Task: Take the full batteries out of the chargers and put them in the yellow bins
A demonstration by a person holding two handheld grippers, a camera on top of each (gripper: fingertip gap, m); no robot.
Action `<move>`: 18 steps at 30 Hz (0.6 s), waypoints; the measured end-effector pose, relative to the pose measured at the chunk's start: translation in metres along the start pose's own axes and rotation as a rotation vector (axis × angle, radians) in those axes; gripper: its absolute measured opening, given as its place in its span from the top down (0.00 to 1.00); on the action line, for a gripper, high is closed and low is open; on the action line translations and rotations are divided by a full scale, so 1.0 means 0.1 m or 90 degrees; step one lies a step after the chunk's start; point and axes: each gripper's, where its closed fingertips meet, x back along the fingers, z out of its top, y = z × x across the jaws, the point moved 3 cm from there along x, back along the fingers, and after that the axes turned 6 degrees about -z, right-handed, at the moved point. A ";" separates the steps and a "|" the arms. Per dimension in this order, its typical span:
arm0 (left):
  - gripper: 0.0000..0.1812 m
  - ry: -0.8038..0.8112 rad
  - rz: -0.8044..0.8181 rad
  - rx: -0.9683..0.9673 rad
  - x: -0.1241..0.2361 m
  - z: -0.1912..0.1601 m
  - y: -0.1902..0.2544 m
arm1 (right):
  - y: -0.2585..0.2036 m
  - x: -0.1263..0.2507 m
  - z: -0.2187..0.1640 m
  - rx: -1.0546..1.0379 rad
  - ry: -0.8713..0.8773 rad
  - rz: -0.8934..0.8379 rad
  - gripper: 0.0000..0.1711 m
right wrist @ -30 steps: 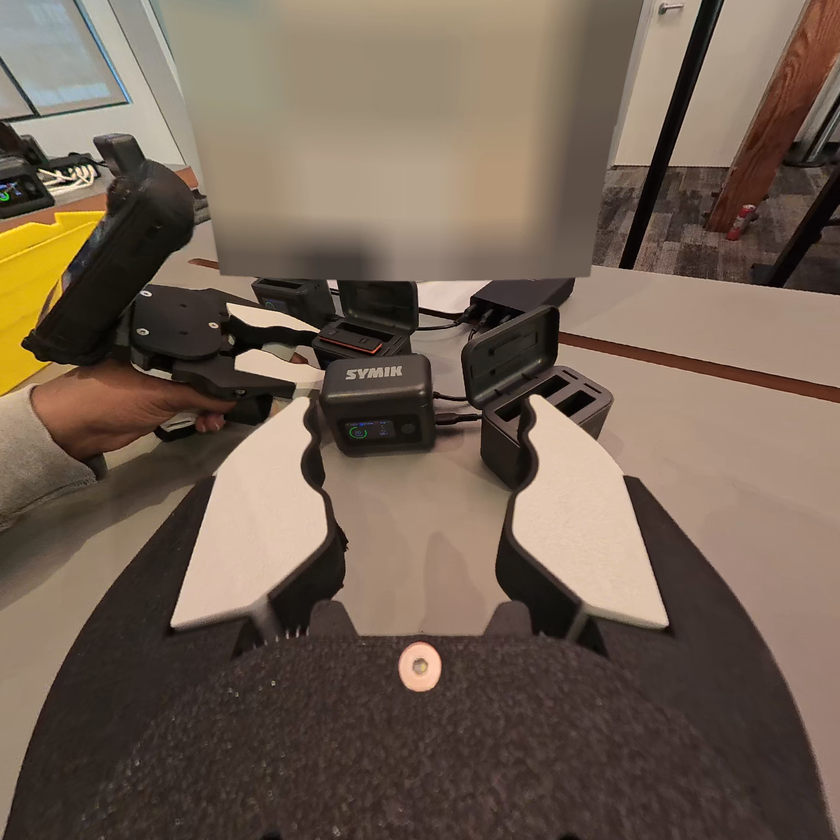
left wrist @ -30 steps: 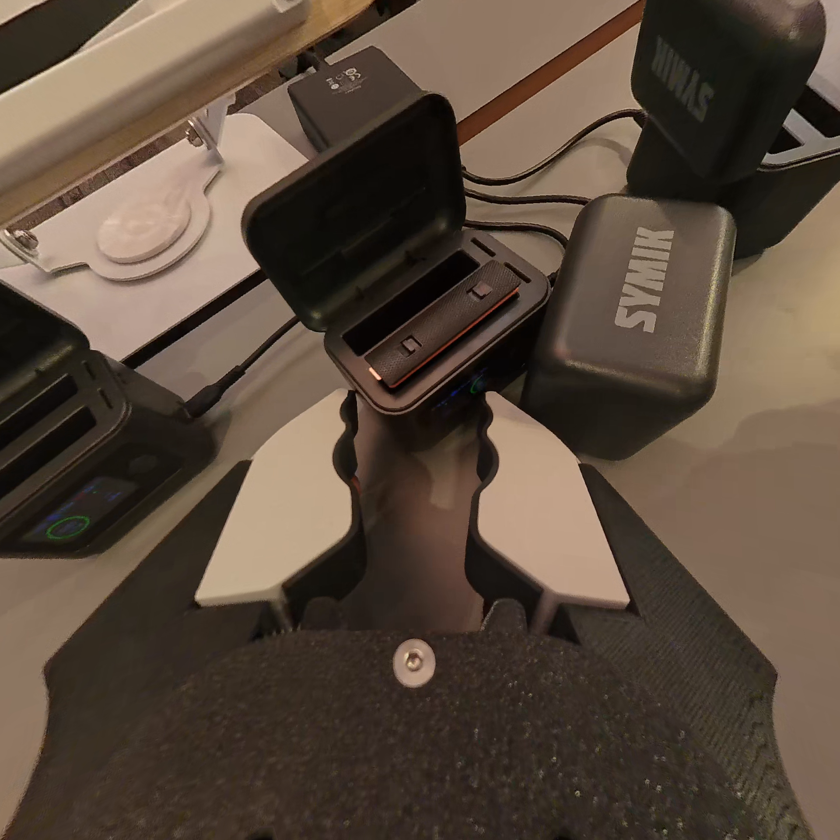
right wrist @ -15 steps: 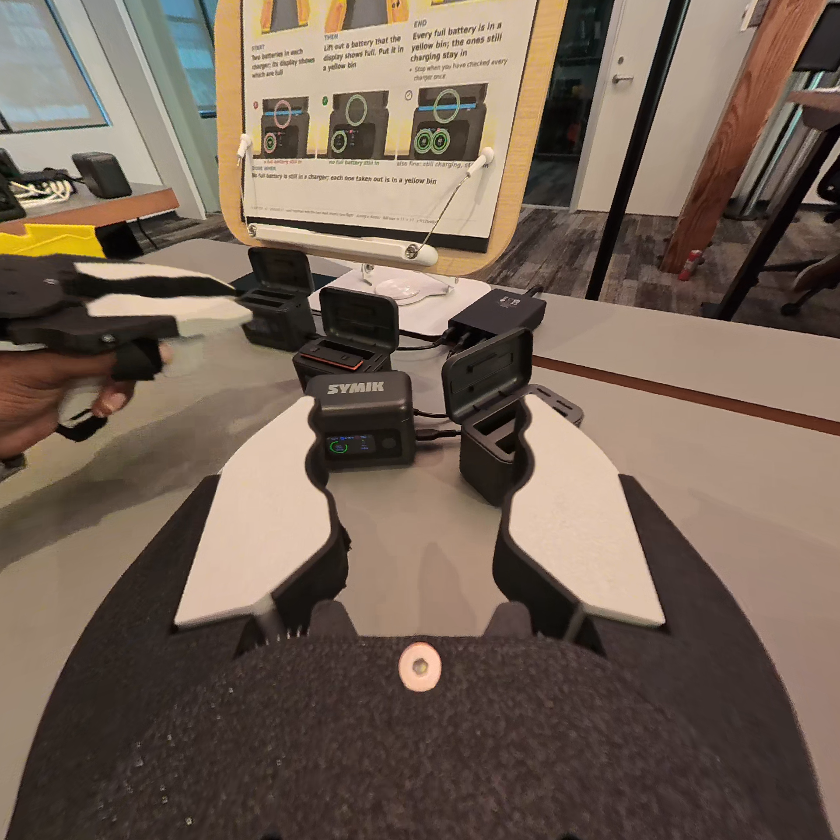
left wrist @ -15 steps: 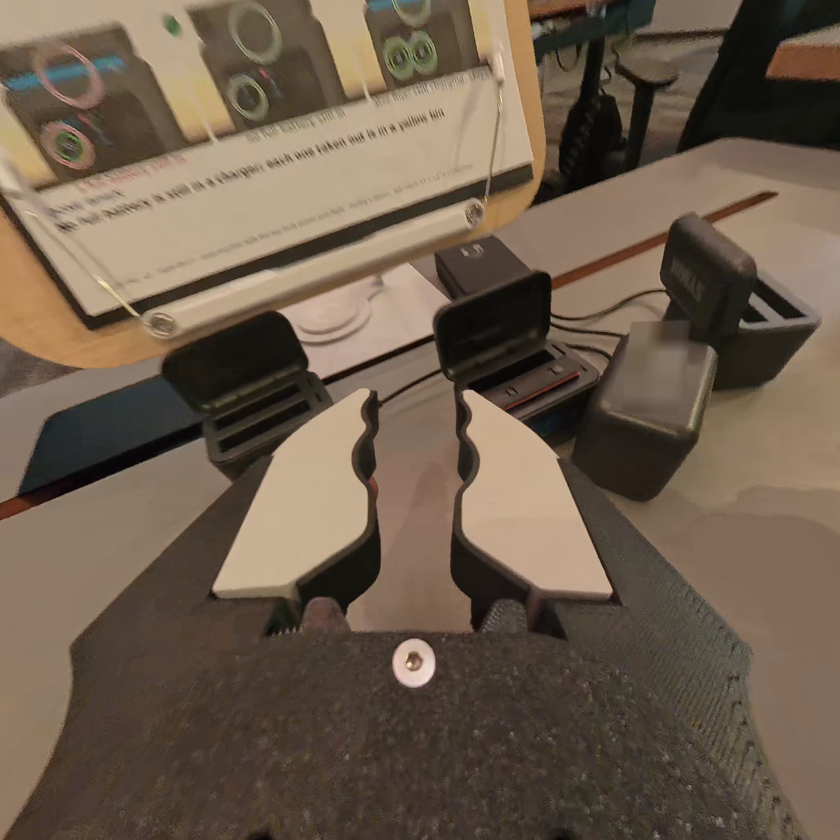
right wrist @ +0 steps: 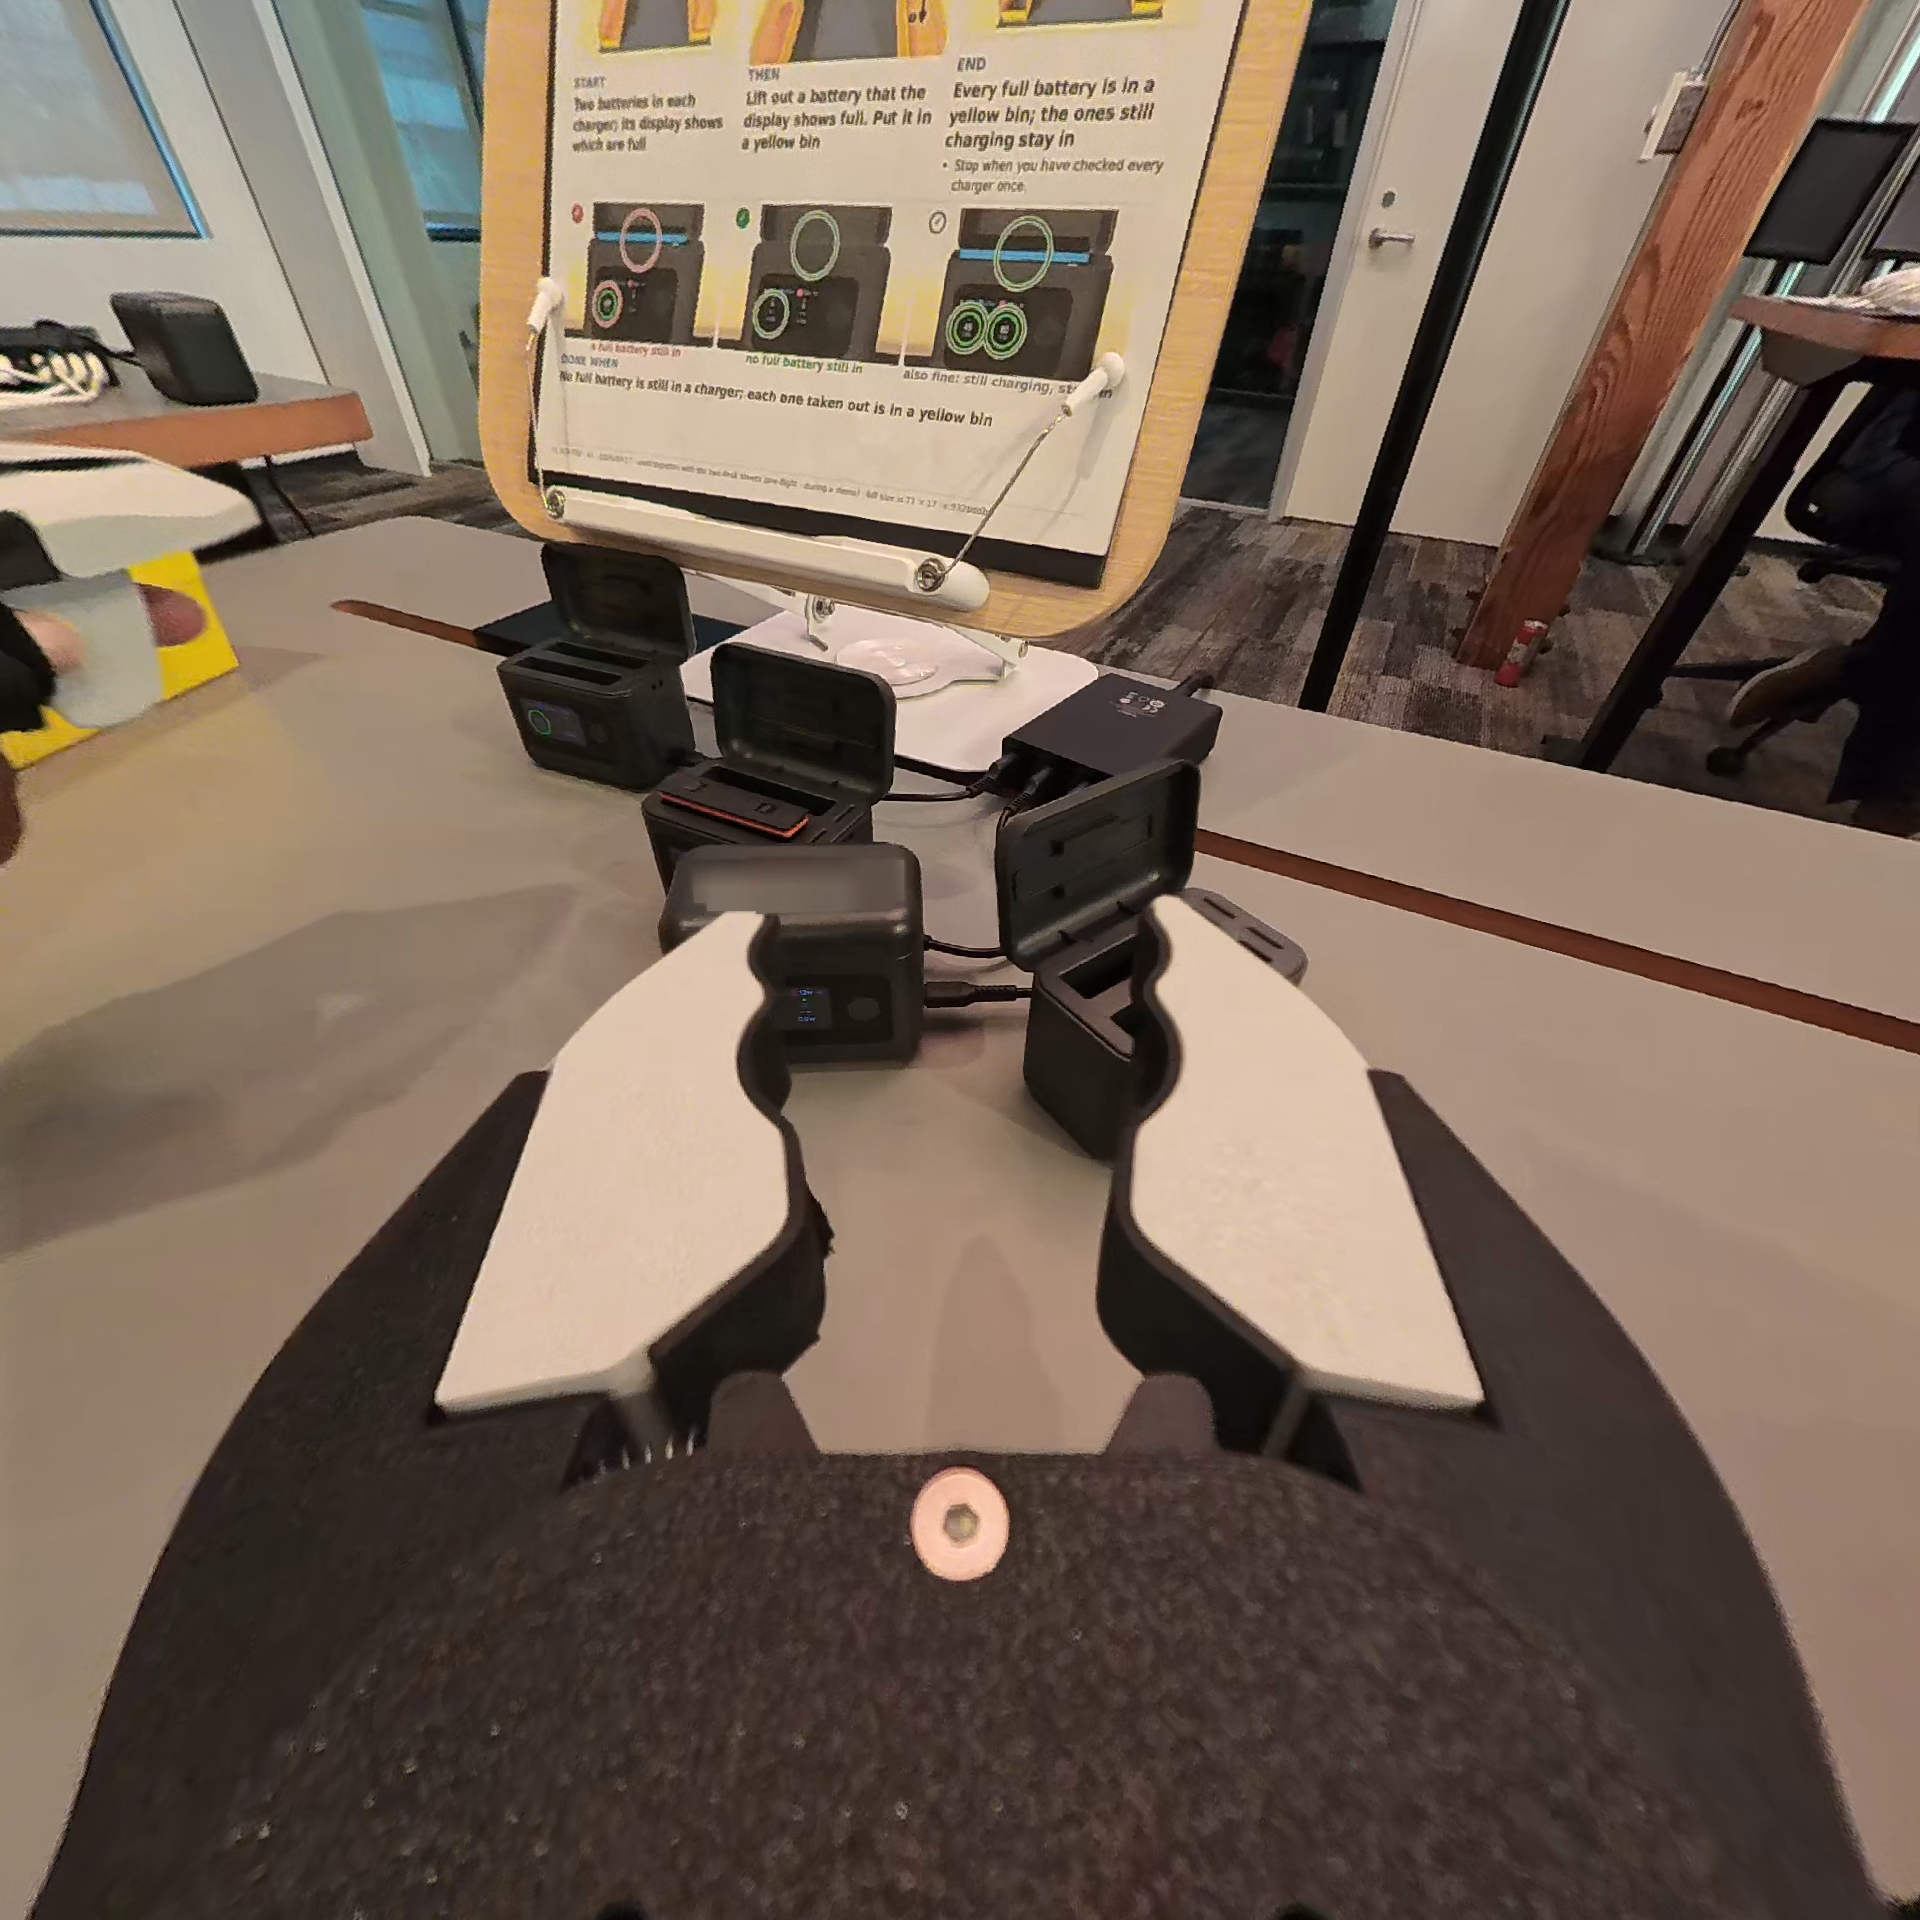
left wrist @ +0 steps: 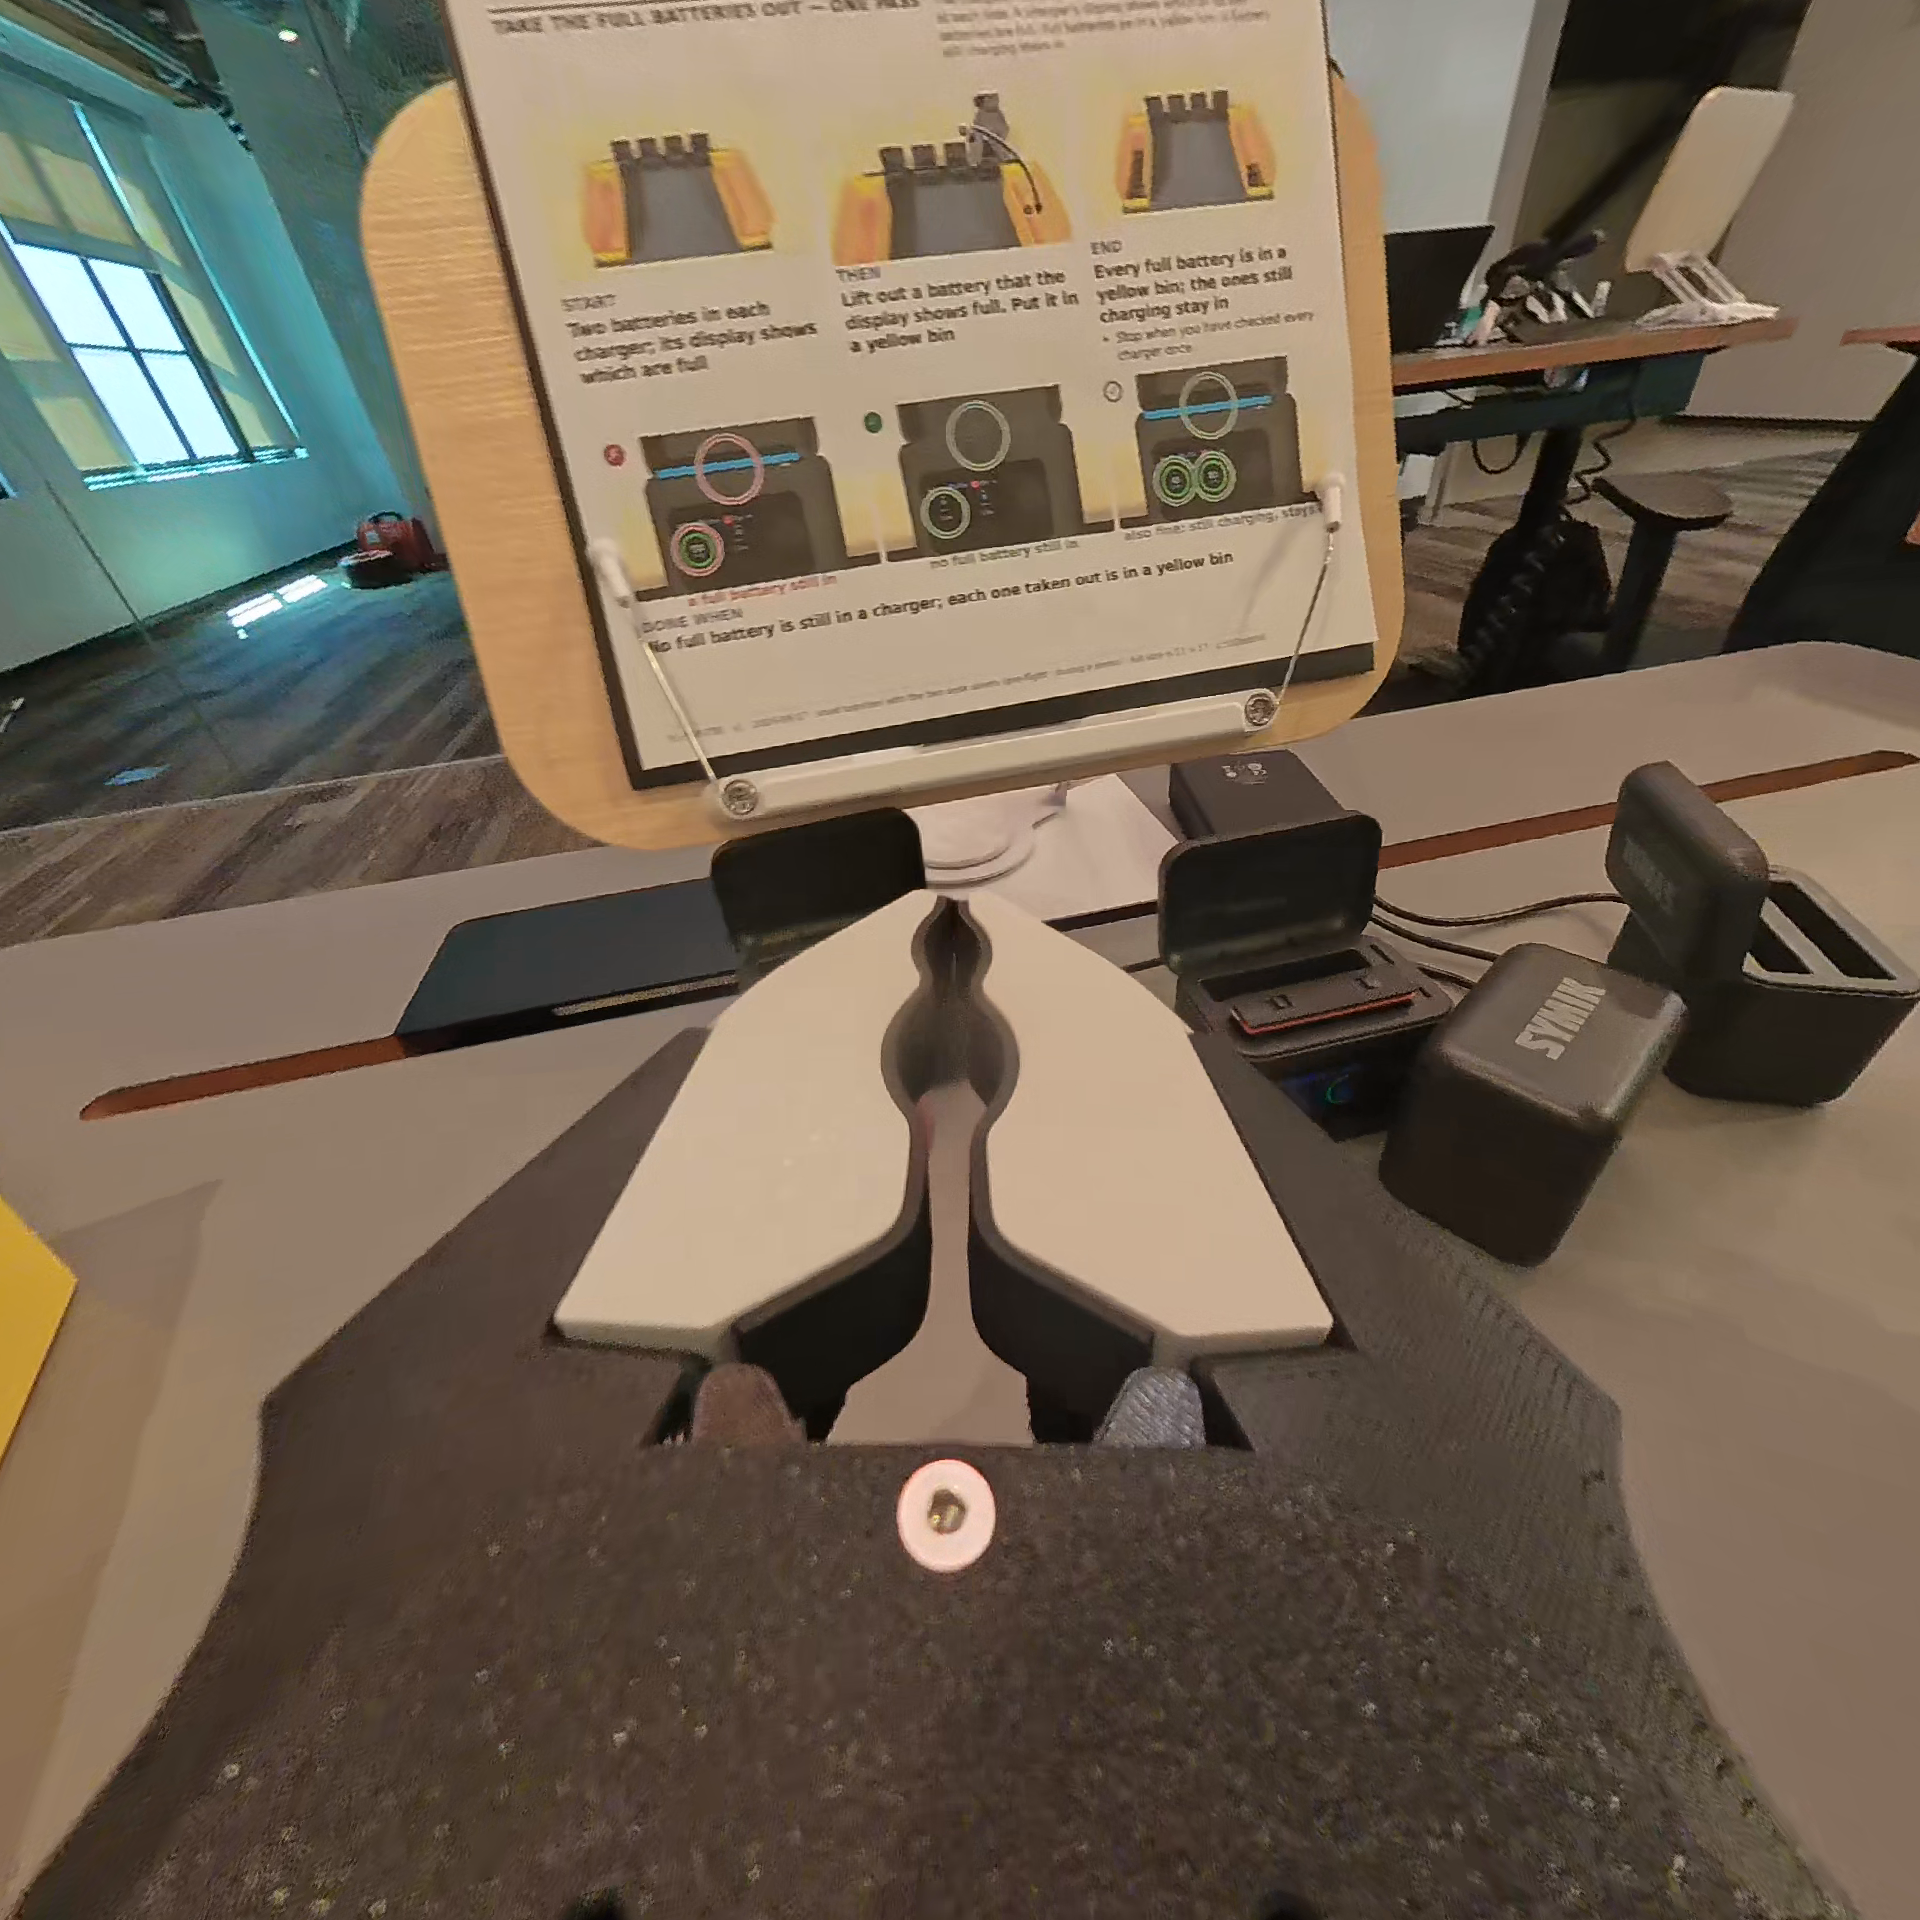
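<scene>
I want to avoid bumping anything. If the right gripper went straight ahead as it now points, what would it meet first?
Probably the closed charger with the lit display, which sits just beyond the open right gripper toward its left finger. The empty open-lid charger stands close by the right finger; depth is uncertain.

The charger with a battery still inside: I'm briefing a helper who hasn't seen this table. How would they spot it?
Start at the upright instruction board. Four black chargers sit before its white base; take the open charger directly behind the closed charger. It alone shows an orange-edged battery in a slot.

Grey table (right wrist: 364, 935) with black chargers (right wrist: 795, 821)
</scene>
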 end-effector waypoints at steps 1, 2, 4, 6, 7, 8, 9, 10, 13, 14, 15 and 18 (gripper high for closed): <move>1.00 -0.001 0.004 0.006 0.04 -0.01 -0.02 | 0.00 0.00 -0.01 0.005 -0.002 -0.002 0.66; 1.00 -0.001 0.010 0.011 0.09 -0.01 -0.04 | -0.01 0.00 -0.01 0.009 -0.002 -0.002 0.68; 1.00 0.002 0.023 0.015 0.18 -0.03 -0.08 | -0.04 0.00 -0.02 0.013 -0.003 0.004 0.71; 1.00 -0.001 0.029 0.018 0.25 -0.07 -0.11 | -0.07 -0.01 -0.04 0.017 -0.008 0.010 0.74; 1.00 -0.006 0.028 0.022 0.28 -0.11 -0.11 | -0.08 -0.02 -0.05 0.021 -0.010 0.012 0.76; 1.00 -0.012 0.027 0.025 0.29 -0.14 -0.12 | -0.10 -0.02 -0.07 0.025 -0.013 0.014 0.79; 1.00 -0.018 0.027 0.027 0.30 -0.18 -0.12 | -0.11 -0.03 -0.08 0.029 -0.016 0.016 0.81; 1.00 -0.026 0.026 0.027 0.30 -0.21 -0.13 | -0.13 -0.03 -0.09 0.033 -0.019 0.018 0.82; 1.00 -0.039 0.025 0.022 0.28 -0.27 -0.13 | -0.19 -0.05 -0.13 0.048 -0.026 0.024 0.87; 1.00 -0.042 0.027 0.018 0.27 -0.29 -0.13 | -0.21 -0.05 -0.13 0.054 -0.025 0.024 0.89; 1.00 -0.047 0.029 0.014 0.26 -0.31 -0.13 | -0.21 -0.05 -0.13 0.058 -0.024 0.020 0.91; 1.00 -0.056 0.038 0.012 0.24 -0.35 -0.12 | -0.22 -0.04 -0.13 0.062 -0.021 0.010 0.94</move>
